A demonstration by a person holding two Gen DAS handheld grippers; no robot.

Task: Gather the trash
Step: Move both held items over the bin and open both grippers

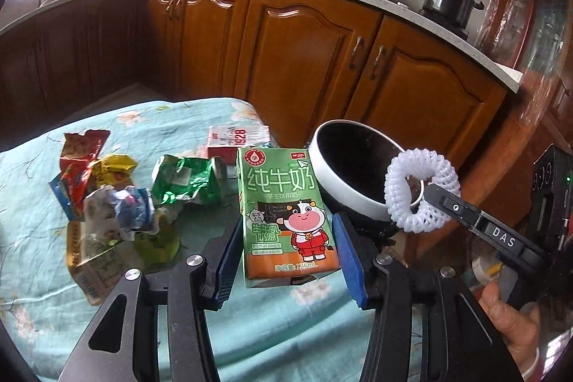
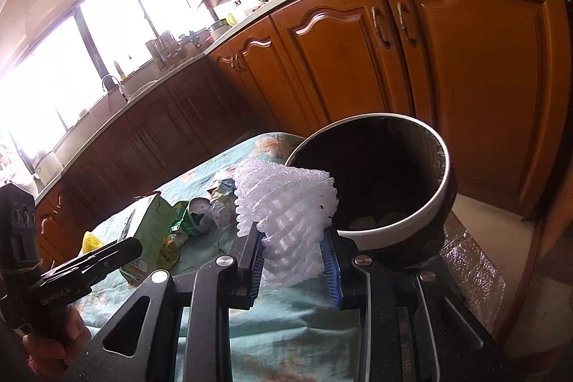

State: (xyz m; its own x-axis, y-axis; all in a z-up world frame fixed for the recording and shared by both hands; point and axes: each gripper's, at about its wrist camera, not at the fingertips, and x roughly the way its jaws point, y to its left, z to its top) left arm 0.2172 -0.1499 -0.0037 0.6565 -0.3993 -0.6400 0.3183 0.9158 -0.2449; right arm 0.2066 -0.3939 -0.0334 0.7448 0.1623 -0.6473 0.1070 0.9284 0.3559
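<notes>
- Between the blue ribbed pads of our left gripper [image 1: 286,251] sits a small green cardboard milk carton [image 1: 286,213] printed with a cartoon cow; the pads press its two sides and it stands upright, lifted clear of the cloth.
- Our right gripper [image 2: 295,262] is clamped on a white foam mesh fruit sleeve [image 2: 286,213], a soft netted tube squeezed flat at the pads and flaring above them.
- Just beyond both held items stands a round bin with a white rim and dark inside [image 2: 379,181]; pale scraps lie at its bottom, too dim to name. The sleeve overlaps the bin's near rim in the right wrist view; we cannot tell if they touch.
- Left of the carton, a heap of crumpled foil and plastic wrappers [image 1: 107,199] in red, yellow, green and silver rests on the teal floral tablecloth [image 1: 32,231], with a red and white box [image 1: 236,136] behind.
</notes>
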